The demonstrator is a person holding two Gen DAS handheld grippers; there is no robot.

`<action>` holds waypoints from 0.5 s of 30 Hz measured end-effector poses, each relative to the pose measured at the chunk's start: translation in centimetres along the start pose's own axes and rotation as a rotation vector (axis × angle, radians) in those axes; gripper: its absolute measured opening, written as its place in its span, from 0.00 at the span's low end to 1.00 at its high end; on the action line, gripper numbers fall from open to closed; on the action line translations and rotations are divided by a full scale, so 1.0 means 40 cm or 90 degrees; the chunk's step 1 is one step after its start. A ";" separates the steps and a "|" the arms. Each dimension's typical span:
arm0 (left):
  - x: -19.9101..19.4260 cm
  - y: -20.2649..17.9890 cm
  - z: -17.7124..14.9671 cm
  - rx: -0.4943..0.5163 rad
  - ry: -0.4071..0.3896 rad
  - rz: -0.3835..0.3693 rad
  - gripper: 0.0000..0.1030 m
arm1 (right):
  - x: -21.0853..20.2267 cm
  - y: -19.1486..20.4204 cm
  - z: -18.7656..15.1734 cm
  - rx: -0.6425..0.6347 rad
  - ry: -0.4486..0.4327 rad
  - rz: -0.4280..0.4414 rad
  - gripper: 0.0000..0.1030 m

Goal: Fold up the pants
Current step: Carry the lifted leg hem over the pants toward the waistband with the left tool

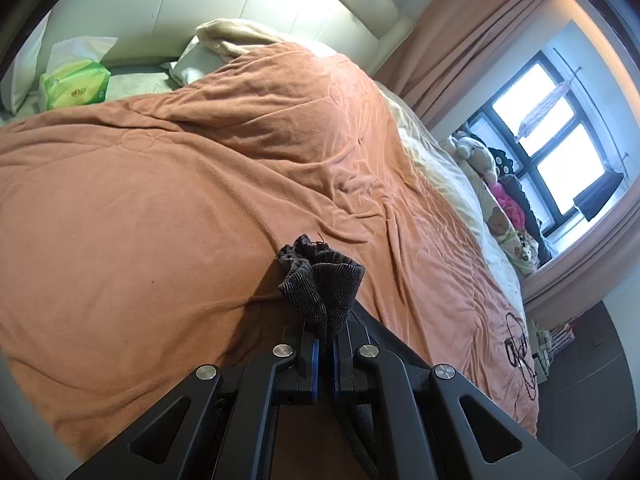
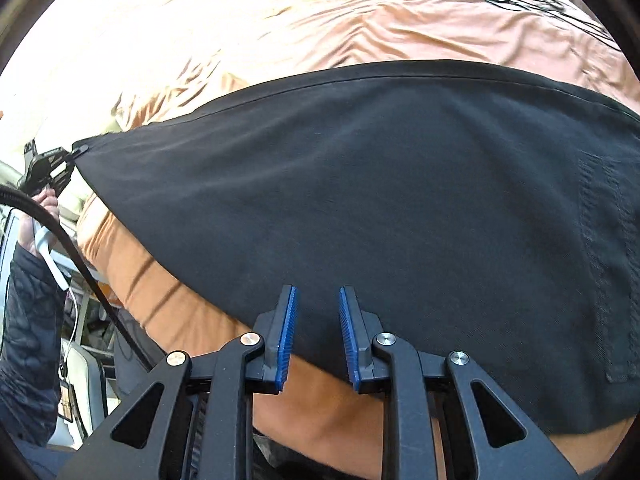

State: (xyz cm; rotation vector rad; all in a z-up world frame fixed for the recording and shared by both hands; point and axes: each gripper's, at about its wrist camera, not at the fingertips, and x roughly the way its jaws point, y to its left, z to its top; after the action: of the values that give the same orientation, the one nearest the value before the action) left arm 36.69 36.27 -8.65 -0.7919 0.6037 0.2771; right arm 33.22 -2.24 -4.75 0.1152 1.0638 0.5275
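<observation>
We record a pair of black, finely woven pants point(image 2: 360, 184) spread across a rust-orange fleece blanket point(image 1: 160, 208) that is soft, creased and quilted in places, and covers a bed. In the right wrist view the cloth forms a broad, smooth, tapering sheet with a stitched seam along its far edge and a ribbed panel at the right.

The left gripper point(image 1: 326, 344), of matte black plastic with blue ribbed pads, is clamped tight on a bunched, coarse-knit corner of the pants. The right wrist view confirms this: that tool pinches the cloth's pointed far-left tip, and the fabric runs taut from there.

The right gripper point(image 2: 316, 336) shows its blue pads standing apart. The near hem of the pants lies between them, and we see no pad pressing on it.

A green tissue pack point(image 1: 74, 84) rests near the cream padded headboard point(image 1: 200, 4).
</observation>
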 end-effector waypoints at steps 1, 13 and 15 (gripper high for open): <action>-0.002 -0.004 0.001 0.002 -0.001 0.000 0.05 | 0.016 0.003 0.009 -0.003 0.004 0.007 0.19; -0.023 -0.024 0.008 -0.003 -0.005 -0.006 0.05 | 0.148 -0.041 0.134 0.022 0.014 -0.012 0.12; -0.028 -0.031 0.008 0.000 -0.007 -0.010 0.05 | 0.156 -0.056 0.156 0.032 0.008 -0.021 0.12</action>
State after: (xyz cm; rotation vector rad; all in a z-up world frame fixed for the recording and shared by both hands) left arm 36.48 35.66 -7.09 -0.7946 0.5868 0.2672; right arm 41.68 -0.28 -7.45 0.1388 1.0891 0.4723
